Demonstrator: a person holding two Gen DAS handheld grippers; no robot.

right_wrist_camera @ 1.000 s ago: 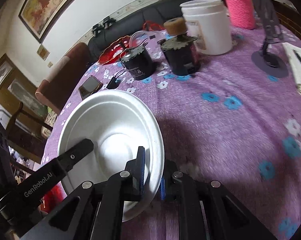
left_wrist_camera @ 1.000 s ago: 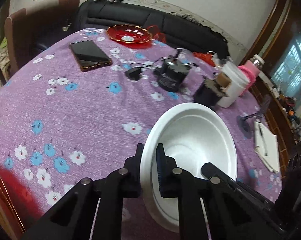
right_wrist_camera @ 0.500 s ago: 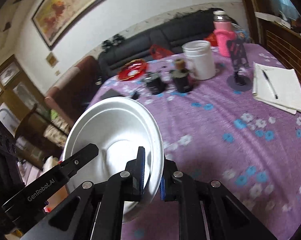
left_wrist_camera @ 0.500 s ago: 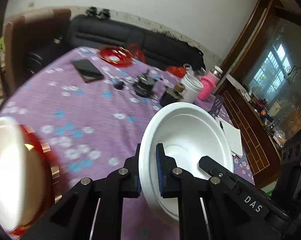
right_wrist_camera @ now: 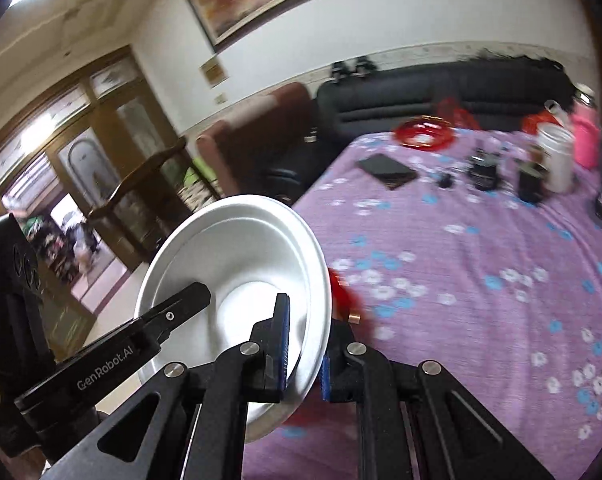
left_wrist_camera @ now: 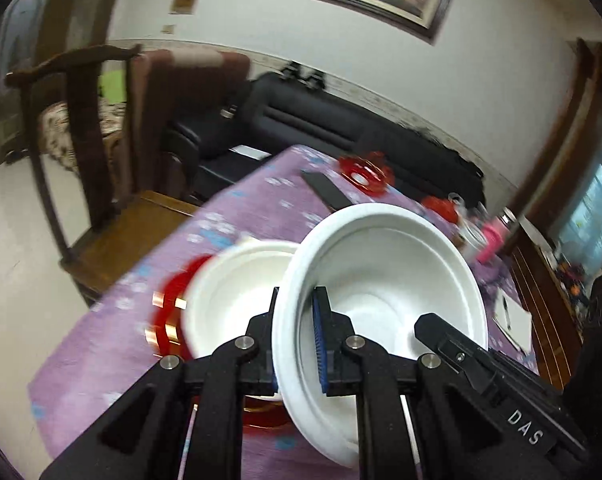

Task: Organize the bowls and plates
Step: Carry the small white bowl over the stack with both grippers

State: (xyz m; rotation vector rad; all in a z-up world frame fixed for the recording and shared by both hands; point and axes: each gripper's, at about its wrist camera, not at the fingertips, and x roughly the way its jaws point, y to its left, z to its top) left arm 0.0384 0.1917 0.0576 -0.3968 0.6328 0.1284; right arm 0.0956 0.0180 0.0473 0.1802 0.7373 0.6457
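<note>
Both grippers hold one white bowl (left_wrist_camera: 385, 276) by opposite sides of its rim, above the purple flowered table (left_wrist_camera: 237, 208). My left gripper (left_wrist_camera: 297, 344) is shut on the rim, and my right gripper (right_wrist_camera: 305, 344) is shut on the other side of the bowl (right_wrist_camera: 237, 264). Below and to the left, a second white bowl (left_wrist_camera: 237, 296) sits on a red plate with gold trim (left_wrist_camera: 169, 312) near the table's corner. The held bowl overlaps the second bowl's right edge. A strip of the red plate (right_wrist_camera: 347, 300) shows in the right wrist view.
A black phone (right_wrist_camera: 387, 170), a red glass dish (right_wrist_camera: 423, 130), dark jars (right_wrist_camera: 531, 184), a white tub (right_wrist_camera: 557, 158) and a pink bottle (right_wrist_camera: 585, 140) stand at the far end. A wooden chair (left_wrist_camera: 89, 152) stands off the table's left corner. A black sofa (left_wrist_camera: 341, 128) lies behind.
Both grippers have carried the white bowl up and leftward toward the table's near corner. The second white bowl on the red plate has come into view beside it.
</note>
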